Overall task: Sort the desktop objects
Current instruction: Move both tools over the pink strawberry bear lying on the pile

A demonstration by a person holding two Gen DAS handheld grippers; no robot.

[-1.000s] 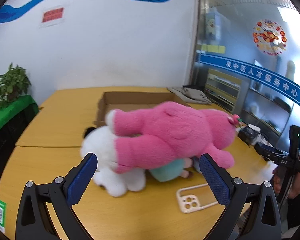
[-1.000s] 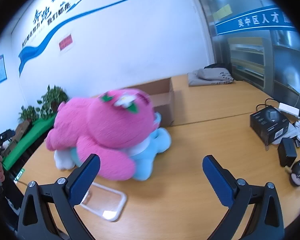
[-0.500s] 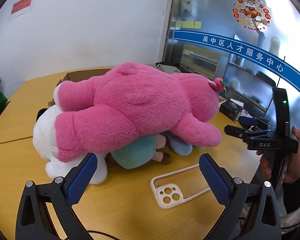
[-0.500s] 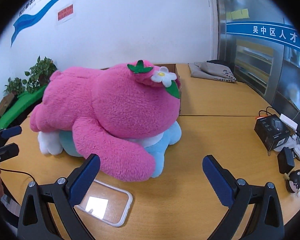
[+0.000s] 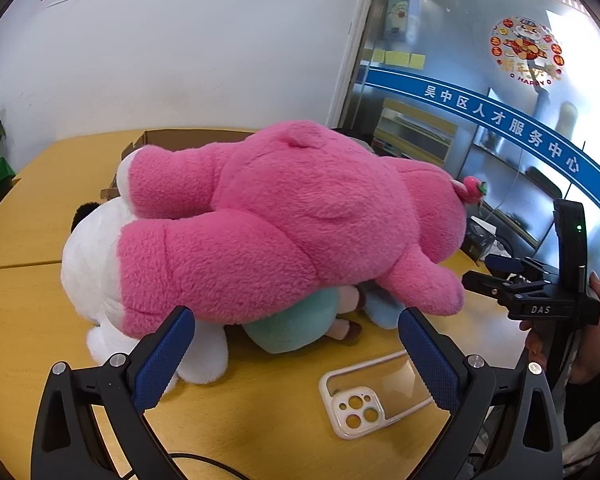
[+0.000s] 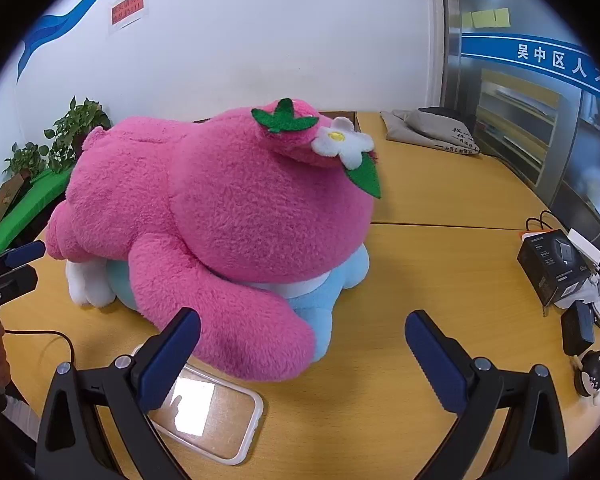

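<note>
2 grippers, left gripper [image 5: 294, 342] and right gripper [image 6: 302, 346], fingers wide and empty, flank the pink plush [image 5: 292, 224]; we judge we're lining up a 2-sided lift since it's bulky. It lies face down mid-tabletop [image 6: 440, 272] atop a white plush [image 5: 88, 256] and blue plush [image 6: 332, 292], fuzzy, strawberry-and-flower trim, cardboard box [image 5: 172, 138] behind it.
</note>
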